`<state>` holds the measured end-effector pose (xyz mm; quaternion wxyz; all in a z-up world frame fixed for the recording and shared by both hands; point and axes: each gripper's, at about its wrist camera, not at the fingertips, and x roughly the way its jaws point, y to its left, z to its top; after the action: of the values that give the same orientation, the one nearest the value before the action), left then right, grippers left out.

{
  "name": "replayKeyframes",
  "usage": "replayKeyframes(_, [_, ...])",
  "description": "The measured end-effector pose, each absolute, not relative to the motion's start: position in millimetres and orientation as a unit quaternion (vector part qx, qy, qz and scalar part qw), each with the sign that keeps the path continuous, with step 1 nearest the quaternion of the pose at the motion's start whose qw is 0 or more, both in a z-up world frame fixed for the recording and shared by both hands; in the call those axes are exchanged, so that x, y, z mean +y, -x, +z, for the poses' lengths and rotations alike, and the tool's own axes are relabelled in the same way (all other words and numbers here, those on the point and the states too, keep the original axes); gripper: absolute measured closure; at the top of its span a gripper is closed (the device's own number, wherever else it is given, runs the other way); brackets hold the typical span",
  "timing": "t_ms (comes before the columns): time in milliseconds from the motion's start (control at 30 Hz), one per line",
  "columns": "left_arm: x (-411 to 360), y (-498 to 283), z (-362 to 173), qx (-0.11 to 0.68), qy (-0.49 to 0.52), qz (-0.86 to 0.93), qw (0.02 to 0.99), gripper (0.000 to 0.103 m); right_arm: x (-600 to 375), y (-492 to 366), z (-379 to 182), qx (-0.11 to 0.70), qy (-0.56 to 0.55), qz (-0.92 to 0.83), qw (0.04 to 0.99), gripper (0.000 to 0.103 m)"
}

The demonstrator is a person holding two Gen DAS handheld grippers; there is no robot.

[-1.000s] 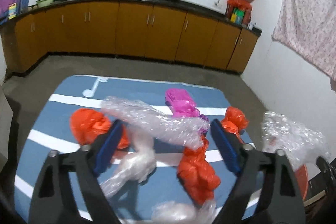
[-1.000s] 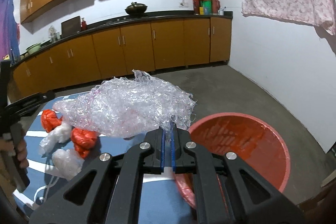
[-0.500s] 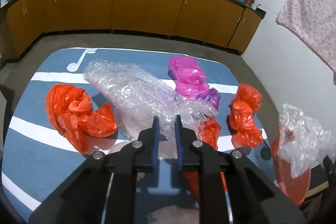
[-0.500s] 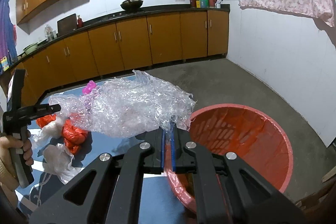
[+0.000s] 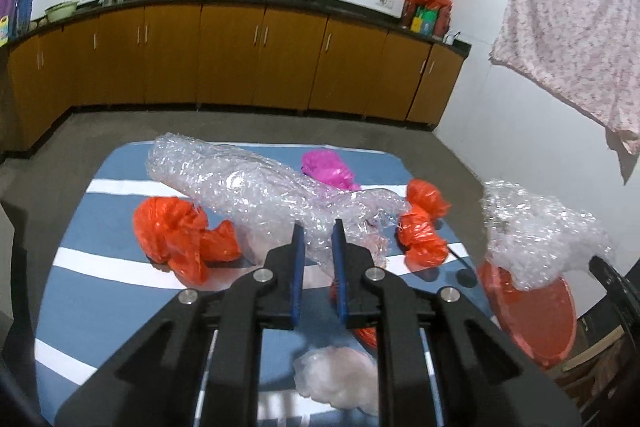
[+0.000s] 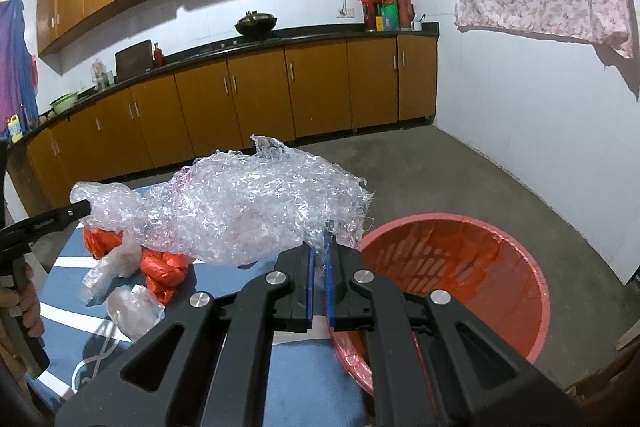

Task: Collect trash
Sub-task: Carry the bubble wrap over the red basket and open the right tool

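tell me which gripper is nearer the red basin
Right. The right gripper, shut on a bubble wrap wad, sits at the red basin rim. The left gripper, shut on a long bubble wrap roll, is over the blue mat, farther off.

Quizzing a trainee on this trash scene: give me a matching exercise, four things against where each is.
Things:
1. long bubble-wrap roll
2. crumpled clear plastic sheet
3. pink plastic bag
4. round red plastic basin

Places:
A. on the floor beside the blue mat
B. in the left tool
C. lying on the mat's far end
D. in the right tool

Pairs: 1-B, 2-D, 3-C, 4-A
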<state>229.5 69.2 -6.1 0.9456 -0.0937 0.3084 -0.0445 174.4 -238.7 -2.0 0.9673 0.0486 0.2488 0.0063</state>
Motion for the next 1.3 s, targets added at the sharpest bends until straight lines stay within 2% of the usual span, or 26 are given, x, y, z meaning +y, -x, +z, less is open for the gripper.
replayKeyframes(467, [16, -184, 28, 0.281, 0.079, -0.123, 0.948, 0.089, -287, -149, 7, 0.231, -0.068, -0.076, 0.968, 0.098])
replayKeyframes(1300, [-172, -179, -3, 0.303, 0.021, -0.293, 0.907, 0.089, -377, -135, -12, 0.237, -0.125, -0.232, 0.935, 0.098])
